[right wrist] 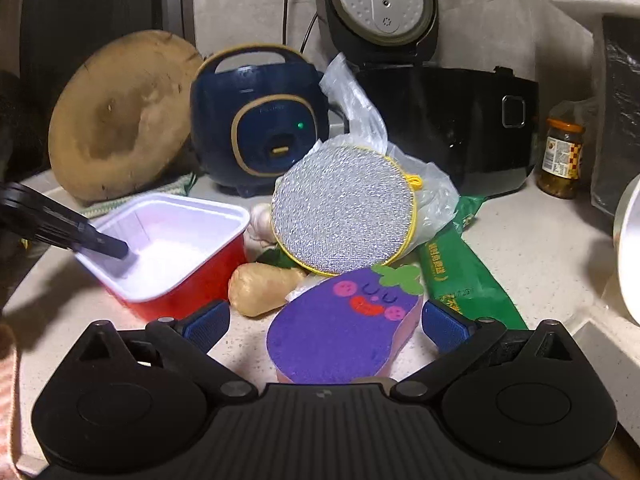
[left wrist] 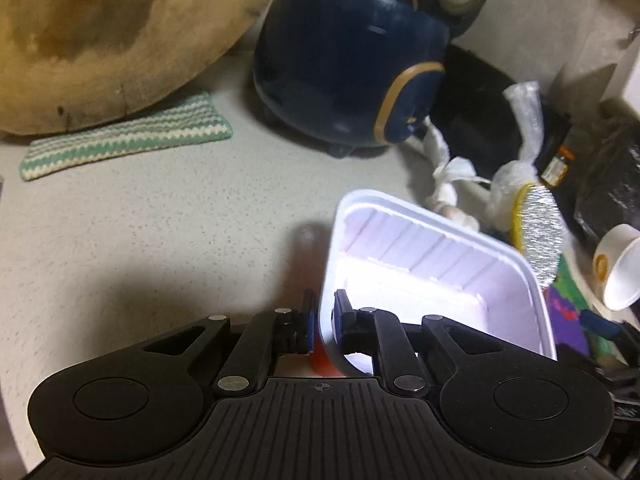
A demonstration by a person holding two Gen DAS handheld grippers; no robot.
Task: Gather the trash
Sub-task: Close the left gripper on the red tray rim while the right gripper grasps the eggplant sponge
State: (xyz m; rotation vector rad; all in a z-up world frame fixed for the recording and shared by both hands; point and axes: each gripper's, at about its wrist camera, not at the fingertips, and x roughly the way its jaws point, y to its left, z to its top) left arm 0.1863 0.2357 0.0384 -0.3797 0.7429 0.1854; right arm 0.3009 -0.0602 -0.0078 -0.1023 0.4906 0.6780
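An empty food tub (left wrist: 432,276), white inside and red outside, rests on the speckled counter; it also shows at the left of the right wrist view (right wrist: 168,252). My left gripper (left wrist: 323,322) is shut on the tub's near rim, one finger inside and one outside; its finger (right wrist: 100,242) shows in the right wrist view. My right gripper (right wrist: 326,326) is open, its jaws on either side of a purple eggplant-shaped sponge (right wrist: 344,328). A green wrapper (right wrist: 464,272) lies to the right of the sponge.
A round silver scrubber (right wrist: 344,212) leans on a clear plastic bag (right wrist: 432,196). A ginger piece (right wrist: 260,284), blue cooker (right wrist: 260,120), black rice cooker (right wrist: 460,120), wooden board (right wrist: 120,116), striped cloth (left wrist: 124,144), jar (right wrist: 562,156) and paper cup (left wrist: 618,268) crowd the counter.
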